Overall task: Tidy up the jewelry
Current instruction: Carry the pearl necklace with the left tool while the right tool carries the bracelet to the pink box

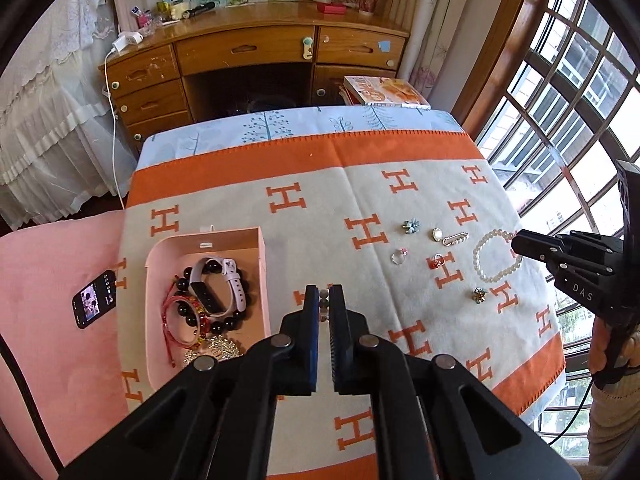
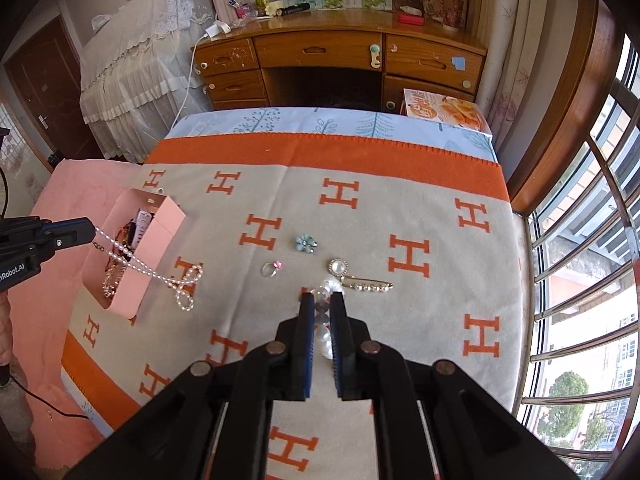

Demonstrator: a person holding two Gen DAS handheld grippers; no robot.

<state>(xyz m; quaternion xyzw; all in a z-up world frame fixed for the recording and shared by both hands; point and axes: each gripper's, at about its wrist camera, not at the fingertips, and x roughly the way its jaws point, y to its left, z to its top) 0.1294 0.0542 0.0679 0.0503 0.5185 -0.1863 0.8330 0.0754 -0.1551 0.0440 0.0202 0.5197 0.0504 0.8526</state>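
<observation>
My left gripper [image 1: 324, 294] is shut on a thin pearl necklace [image 2: 160, 274], which hangs from its tips [image 2: 90, 232] and trails onto the blanket beside the pink box [image 1: 262, 280]. The box holds a black bead bracelet [image 1: 224, 322], a watch and red cords. My right gripper [image 2: 322, 300] is shut on a large-bead pearl bracelet [image 1: 494, 256], seen between its fingers [image 2: 325, 334]. A blue flower brooch [image 2: 306, 243], a ring [image 2: 272, 269], a round pearl brooch [image 2: 338, 267] and a pearl pin [image 2: 370, 286] lie on the blanket.
The orange and grey H-pattern blanket [image 1: 312, 208] covers the table. A phone [image 1: 95, 298] lies on pink cloth to the left. A wooden desk [image 1: 256, 52] stands behind, a book [image 1: 386, 92] at the far right edge, windows to the right.
</observation>
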